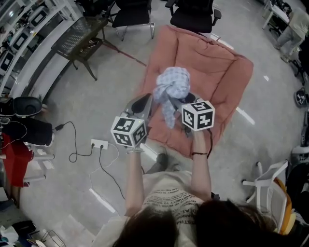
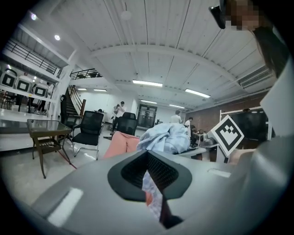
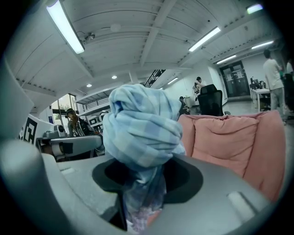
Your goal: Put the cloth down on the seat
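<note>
A light-blue checked cloth [image 1: 171, 87] is bunched into a ball and hangs in the air over a salmon-pink cushioned seat [image 1: 217, 72] on the floor. My left gripper [image 1: 147, 103] is shut on a strip of the cloth at its left side. My right gripper [image 1: 186, 102] is shut on the cloth from the right. In the left gripper view the cloth [image 2: 167, 137] bulges beyond the jaws, with the seat [image 2: 120, 142] behind it. In the right gripper view the cloth [image 3: 142, 126] rises out of the closed jaws in front of the seat [image 3: 229, 142].
Two black office chairs [image 1: 133, 12] [image 1: 193, 14] stand behind the seat. A small dark table [image 1: 79, 36] is at the far left. A white power strip [image 1: 99, 144] with a cable lies on the floor at the left. A white chair [image 1: 268, 181] stands at the right.
</note>
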`<state>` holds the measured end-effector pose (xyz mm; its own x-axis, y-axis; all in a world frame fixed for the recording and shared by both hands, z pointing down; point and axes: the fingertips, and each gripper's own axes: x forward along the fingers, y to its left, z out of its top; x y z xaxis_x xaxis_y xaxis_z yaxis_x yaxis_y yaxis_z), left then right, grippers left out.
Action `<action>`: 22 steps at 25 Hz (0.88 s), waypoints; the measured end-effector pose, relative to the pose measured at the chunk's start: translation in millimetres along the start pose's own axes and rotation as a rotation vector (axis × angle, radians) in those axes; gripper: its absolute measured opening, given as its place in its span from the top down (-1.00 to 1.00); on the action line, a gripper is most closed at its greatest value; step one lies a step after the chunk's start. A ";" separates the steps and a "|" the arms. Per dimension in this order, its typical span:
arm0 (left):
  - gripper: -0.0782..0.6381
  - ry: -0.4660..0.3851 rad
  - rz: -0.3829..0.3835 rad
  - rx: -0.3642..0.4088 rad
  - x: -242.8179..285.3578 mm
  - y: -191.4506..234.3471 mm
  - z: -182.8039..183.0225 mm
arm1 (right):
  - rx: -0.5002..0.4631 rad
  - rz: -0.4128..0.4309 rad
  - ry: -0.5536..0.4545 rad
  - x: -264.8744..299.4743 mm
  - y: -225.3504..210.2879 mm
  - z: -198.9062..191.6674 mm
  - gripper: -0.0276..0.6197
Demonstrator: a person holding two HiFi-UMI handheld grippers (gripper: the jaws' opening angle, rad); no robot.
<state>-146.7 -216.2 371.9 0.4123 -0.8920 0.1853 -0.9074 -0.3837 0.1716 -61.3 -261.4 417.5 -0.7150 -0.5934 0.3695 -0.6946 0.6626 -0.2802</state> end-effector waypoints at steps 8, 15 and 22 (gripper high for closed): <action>0.79 0.042 -0.068 -0.015 24.1 24.2 -10.1 | 0.053 -0.056 0.022 30.8 -14.6 -9.7 0.30; 0.79 0.082 -0.100 -0.054 45.5 35.2 -26.7 | 0.094 -0.073 0.059 45.6 -26.4 -27.6 0.30; 0.79 0.129 -0.097 -0.154 74.9 42.9 -59.0 | 0.101 -0.066 0.129 65.2 -55.4 -36.1 0.30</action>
<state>-150.0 -285.4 450.2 0.5133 -0.8109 0.2809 -0.8436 -0.4169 0.3384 -66.6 -320.3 489.1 -0.6560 -0.5667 0.4985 -0.7489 0.5710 -0.3364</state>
